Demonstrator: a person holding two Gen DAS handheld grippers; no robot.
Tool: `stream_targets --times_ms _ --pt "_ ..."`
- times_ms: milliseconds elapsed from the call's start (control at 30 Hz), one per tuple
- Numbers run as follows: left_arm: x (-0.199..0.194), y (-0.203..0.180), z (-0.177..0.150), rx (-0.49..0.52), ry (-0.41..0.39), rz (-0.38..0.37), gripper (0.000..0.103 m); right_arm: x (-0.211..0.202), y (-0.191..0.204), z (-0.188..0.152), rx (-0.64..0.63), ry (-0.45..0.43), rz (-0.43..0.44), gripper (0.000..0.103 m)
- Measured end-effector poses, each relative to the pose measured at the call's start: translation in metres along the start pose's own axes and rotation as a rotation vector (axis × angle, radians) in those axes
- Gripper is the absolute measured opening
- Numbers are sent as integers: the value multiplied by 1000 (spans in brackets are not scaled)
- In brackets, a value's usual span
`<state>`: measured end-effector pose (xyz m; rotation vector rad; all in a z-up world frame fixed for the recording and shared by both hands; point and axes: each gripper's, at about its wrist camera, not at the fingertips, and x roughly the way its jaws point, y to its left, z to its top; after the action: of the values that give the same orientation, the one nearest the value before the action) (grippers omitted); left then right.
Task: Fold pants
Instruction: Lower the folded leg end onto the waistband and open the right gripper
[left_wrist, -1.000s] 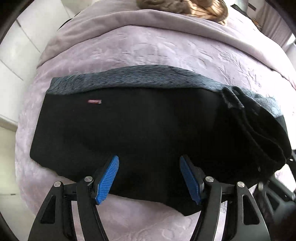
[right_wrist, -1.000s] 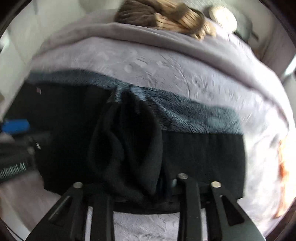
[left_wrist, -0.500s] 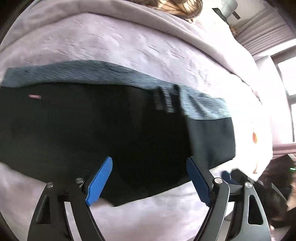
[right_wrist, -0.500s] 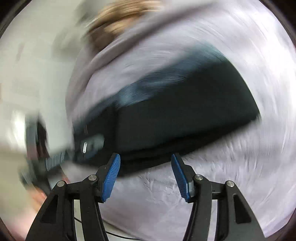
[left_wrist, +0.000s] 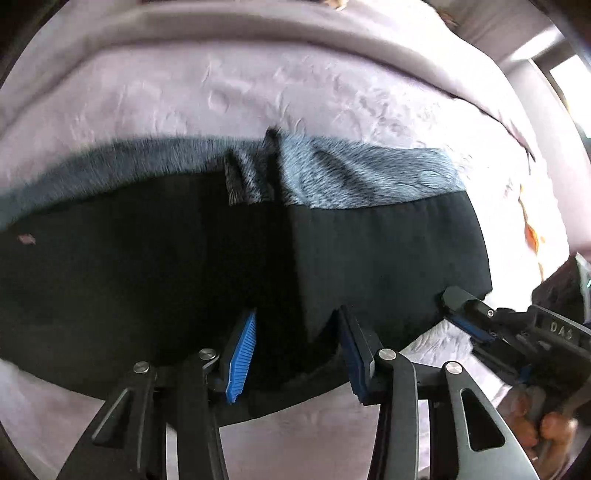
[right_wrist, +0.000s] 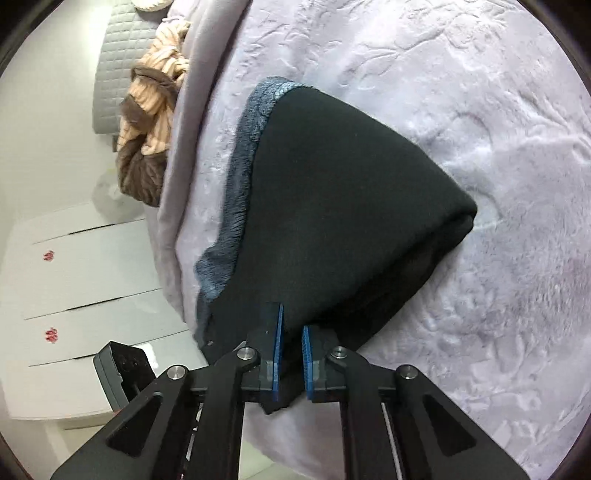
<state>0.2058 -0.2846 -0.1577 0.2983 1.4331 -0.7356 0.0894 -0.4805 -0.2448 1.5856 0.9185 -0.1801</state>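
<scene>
Black pants (left_wrist: 155, 266) with a blue-grey fleece lining (left_wrist: 351, 173) lie folded on the lilac bedspread (left_wrist: 229, 92). My left gripper (left_wrist: 295, 350) is open, its blue pads astride the near hem where the folded layer's edge hangs. My right gripper (right_wrist: 290, 349) is shut on the near corner of the pants (right_wrist: 343, 206); it also shows at the right of the left wrist view (left_wrist: 465, 317), pinching the right end of the hem.
A brown and peach striped garment (right_wrist: 147, 122) lies at the head of the bed by a grey quilted headboard (right_wrist: 118, 55). White drawers (right_wrist: 85, 266) and a dark box (right_wrist: 125, 373) stand beside the bed. The bed's near edge lies just under both grippers.
My right gripper let go of the pant bundle, swung round to the right end and shut on the hem corner. My left gripper moved right along the hem and narrowed.
</scene>
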Motion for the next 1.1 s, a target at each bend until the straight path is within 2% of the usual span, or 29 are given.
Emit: stream_targets --times_ms 100,200,300,400,433,500,567,633,767,833,967,1000,1100 --pt "-4 3 -9 58 -27 50 46 -1 5 -9 -51 26 -7 5" --pt "12 12 -15 29 3 56 47 14 -3 -17 -54 55 -57 5" --pt "3 13 -18 2 -41 87 65 27 -7 -18 -70 81 -90 5" --pt "-17 15 -19 11 -82 107 67 24 12 -25 -199 181 -145 9" --pt "-24 15 -19 13 -97 117 67 20 21 -27 -268 202 -174 14" --pt "-40 14 -13 13 -135 131 67 2 42 -28 -410 184 -215 23" --pt "-48 5 2 14 -175 126 67 -17 61 -15 -495 111 -235 23" --pt "-47 -7 18 30 -185 129 67 -30 73 7 -520 40 -233 23" --pt "-26 -33 45 66 -187 148 67 -24 85 59 -532 -26 -295 23" --pt "-12 -40 54 75 -192 167 67 -13 85 77 -537 -27 -324 23" --pt "23 -33 63 62 -160 275 67 0 79 94 -584 -37 -376 23" --pt "32 -23 62 37 -132 275 67 7 78 97 -593 -27 -393 23" --pt "34 -16 52 54 -152 274 67 27 73 97 -599 37 -431 23"
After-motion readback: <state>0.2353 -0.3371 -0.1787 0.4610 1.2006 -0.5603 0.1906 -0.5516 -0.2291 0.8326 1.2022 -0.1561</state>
